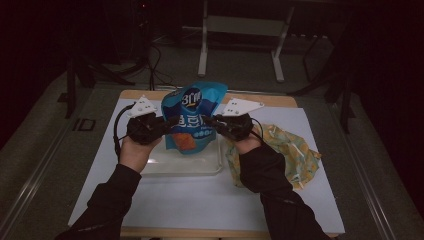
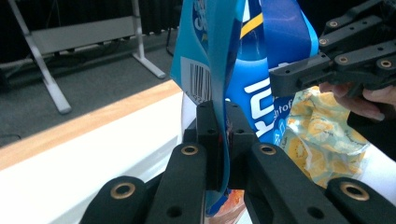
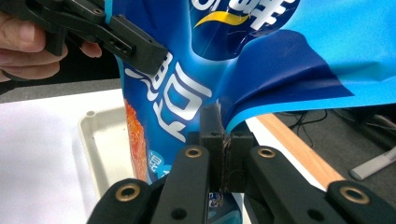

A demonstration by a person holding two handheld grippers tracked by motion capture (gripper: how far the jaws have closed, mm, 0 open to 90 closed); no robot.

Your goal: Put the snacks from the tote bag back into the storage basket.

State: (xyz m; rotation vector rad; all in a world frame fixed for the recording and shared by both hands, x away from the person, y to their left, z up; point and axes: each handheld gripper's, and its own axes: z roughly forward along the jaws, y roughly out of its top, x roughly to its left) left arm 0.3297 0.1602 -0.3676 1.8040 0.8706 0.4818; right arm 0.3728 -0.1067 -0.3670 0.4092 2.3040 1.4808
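A blue snack bag [image 1: 192,117] with white lettering and an orange picture hangs upright between my two grippers, above a clear shallow tray [image 1: 212,165]. My left gripper [image 1: 167,122] is shut on the bag's left edge; in the left gripper view its jaws pinch the blue film [image 2: 223,116] edge-on, a barcode beside them. My right gripper [image 1: 212,121] is shut on the bag's right edge; the right gripper view has the jaws [image 3: 223,140] clamped on a fold of the bag [image 3: 261,51]. Each gripper view also shows the other gripper [image 2: 336,60] [image 3: 116,37] gripping the opposite side.
A crumpled yellow patterned wrapper [image 1: 292,150] lies right of the tray on the white mat [image 1: 200,200]. The wooden table edge [image 1: 280,100] runs behind. A metal stand [image 1: 240,30] is on the floor beyond the table.
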